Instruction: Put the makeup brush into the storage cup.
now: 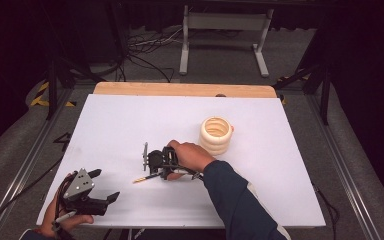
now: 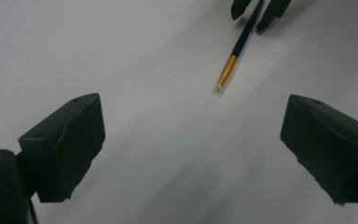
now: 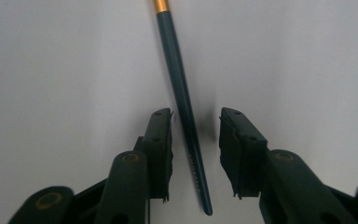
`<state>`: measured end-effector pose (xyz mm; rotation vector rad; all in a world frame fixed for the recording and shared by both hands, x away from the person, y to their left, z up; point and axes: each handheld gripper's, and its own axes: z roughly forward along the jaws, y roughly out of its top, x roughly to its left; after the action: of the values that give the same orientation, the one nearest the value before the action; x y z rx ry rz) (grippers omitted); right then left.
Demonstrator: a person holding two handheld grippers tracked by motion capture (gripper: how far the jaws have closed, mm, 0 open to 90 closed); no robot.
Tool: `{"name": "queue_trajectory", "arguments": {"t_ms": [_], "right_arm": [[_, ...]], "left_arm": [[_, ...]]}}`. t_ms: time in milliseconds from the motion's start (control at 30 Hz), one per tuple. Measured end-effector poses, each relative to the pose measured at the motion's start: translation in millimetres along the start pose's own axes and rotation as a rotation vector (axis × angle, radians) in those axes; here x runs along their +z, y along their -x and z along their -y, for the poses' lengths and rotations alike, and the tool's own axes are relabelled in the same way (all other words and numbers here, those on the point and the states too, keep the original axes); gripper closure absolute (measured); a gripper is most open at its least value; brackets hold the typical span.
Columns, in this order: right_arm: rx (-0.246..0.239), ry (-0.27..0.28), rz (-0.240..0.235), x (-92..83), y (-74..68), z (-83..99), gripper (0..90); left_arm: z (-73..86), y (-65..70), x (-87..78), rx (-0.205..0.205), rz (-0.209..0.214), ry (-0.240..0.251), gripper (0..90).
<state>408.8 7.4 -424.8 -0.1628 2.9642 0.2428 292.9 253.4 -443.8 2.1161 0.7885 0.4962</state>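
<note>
A white tabletop [image 1: 130, 125] with a bare wooden strip along its far edge stands in a dark room, with cables and a metal stand on the floor beyond it. A cream ribbed holder [image 1: 216, 134] sits upright right of centre.

The thing in hand is a brush [image 1: 145, 178]: dark slim handle, gold ferrule, pale tip. It lies flat on the tabletop near the middle, well apart from the holder, with its tip toward the person's left.

The step looks like a pick-up of the brush by its handle. To do it well, the right tongs [image 3: 196, 140] should keep the handle centred between the pads, come low enough that the pads meet the thin shaft rather than slide over it, and close squarely across it, so the brush does not roll or swing out. A grip nearer the middle than the tail end would likely carry it more steadily.

In the right gripper view, the right tongs straddle the handle's tail, their jaws narrowly apart. The left pad seems just beside or barely against the shaft, and a clear gap shows on the other side, so it is not yet clamped.

The left tongs [image 2: 191, 149] rest near the tabletop's front left corner, jaws wide apart and holding nothing, facing the brush tip.
</note>
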Motion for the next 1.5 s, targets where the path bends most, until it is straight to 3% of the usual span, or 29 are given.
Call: {"name": "queue_trajectory", "arguments": {"t_ms": [200,633,967,1167,1267,1500], "right_arm": [[-0.033,-0.033,-0.049,0.9,-1.9,-4.7,83.7],[-0.023,-0.018,-0.025,-1.7,-5.1,-1.6,84.5],[0.036,0.086,0.047,-29.0,-7.0,15.0,84.6],[0.099,0.194,0.097,-50.4,-6.6,36.0,84.6],[0.150,0.284,0.115,-62.8,-6.8,50.3,84.5],[0.200,0.364,0.137,-73.3,-11.8,67.7,84.6]], "left_arm": [[0.1,0.6,1.0,0.000,0.000,-0.004,7.4],[0.4,-0.3,0.5,0.002,-0.002,-0.003,7.5],[0.1,-0.1,-1.3,-0.003,-0.005,0.010,7.3],[0.3,0.2,-1.4,-0.003,-0.017,0.010,7.1],[0.3,0.2,-1.1,-0.008,-0.018,0.000,7.1],[0.3,0.5,-1.0,-0.005,-0.018,0.002,7.1]]}}
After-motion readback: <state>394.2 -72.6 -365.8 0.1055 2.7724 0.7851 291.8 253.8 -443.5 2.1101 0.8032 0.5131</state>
